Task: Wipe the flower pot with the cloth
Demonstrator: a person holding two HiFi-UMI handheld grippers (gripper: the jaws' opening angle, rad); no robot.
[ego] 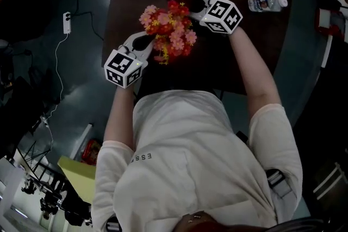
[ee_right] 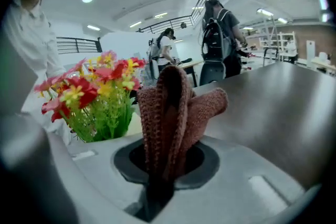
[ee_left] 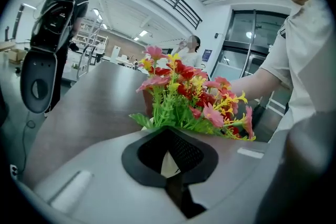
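Lettering on the shirt of the person holding the tools can be read only in part, as "ESS"; the label on the bottle lying beyond and to the right of the pot is too small to be read. Black-and-white square markers are carried on the cube of each claw. The pot stands on the dark table and, seen from the head camera, is hidden almost wholly under its red, pink and yellow flowers. The left claw is closed at the near left side of the pot, and a pale sliver, apparently the pot's rim, is pinched between its pads. The right claw is clamped on the cloth, a reddish-brown knit that is bunched upright between the jaws at the far right side of the pot, close to the blooms; whether pot and cloth touch cannot be told. Much of the right gripper view is blocked by that cloth. A power strip with a trailing cable lies on the floor well left of the pot. Beyond the pot, a person with a backpack and others are seen standing in a bright hall.
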